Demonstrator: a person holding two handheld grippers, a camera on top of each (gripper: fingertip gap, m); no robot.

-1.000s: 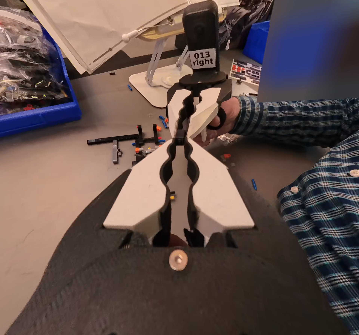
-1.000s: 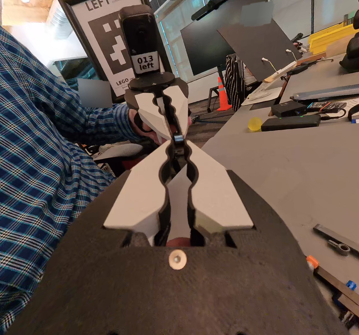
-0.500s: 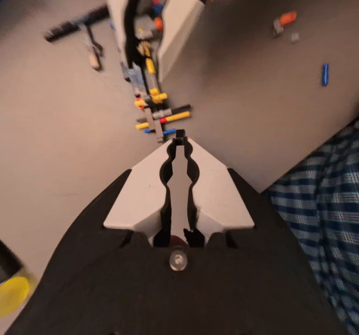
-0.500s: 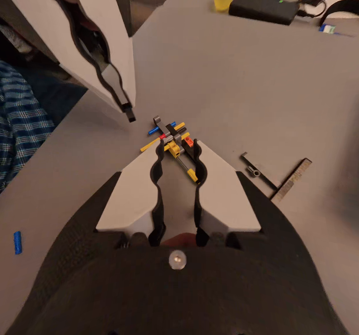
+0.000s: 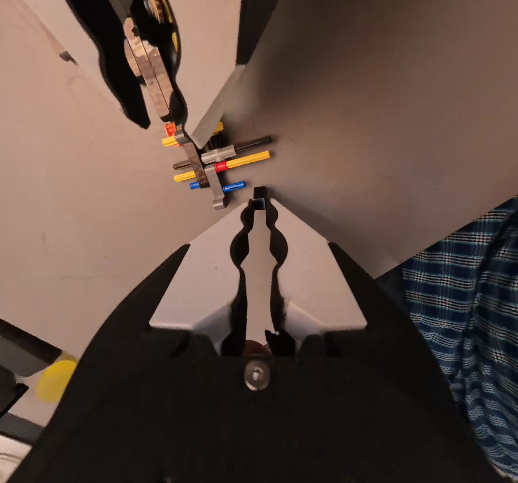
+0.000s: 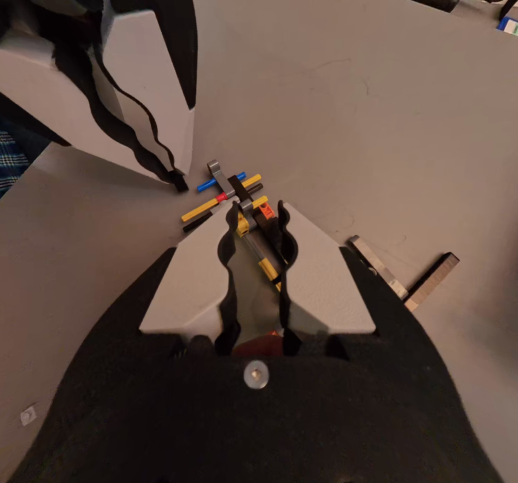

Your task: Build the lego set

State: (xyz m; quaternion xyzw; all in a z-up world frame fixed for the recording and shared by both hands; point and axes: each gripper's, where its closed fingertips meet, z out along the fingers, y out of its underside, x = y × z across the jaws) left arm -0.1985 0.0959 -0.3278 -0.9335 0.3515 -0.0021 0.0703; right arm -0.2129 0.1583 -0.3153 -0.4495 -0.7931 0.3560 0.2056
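My left tongs point(image 5: 259, 200) point down at the bench, with the jaws closed on a small black piece point(image 5: 259, 195) at the very tips. My right tongs point(image 6: 257, 211) face them from the other side, tilted low, with the jaws parted. The two tips are near each other but apart. My checked sleeve point(image 5: 465, 287) shows beside the left tongs.

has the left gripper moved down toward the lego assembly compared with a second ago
Yes. The left gripper, shut on a small black piece, has dropped from mid-air to just beside the lego assembly on the table.
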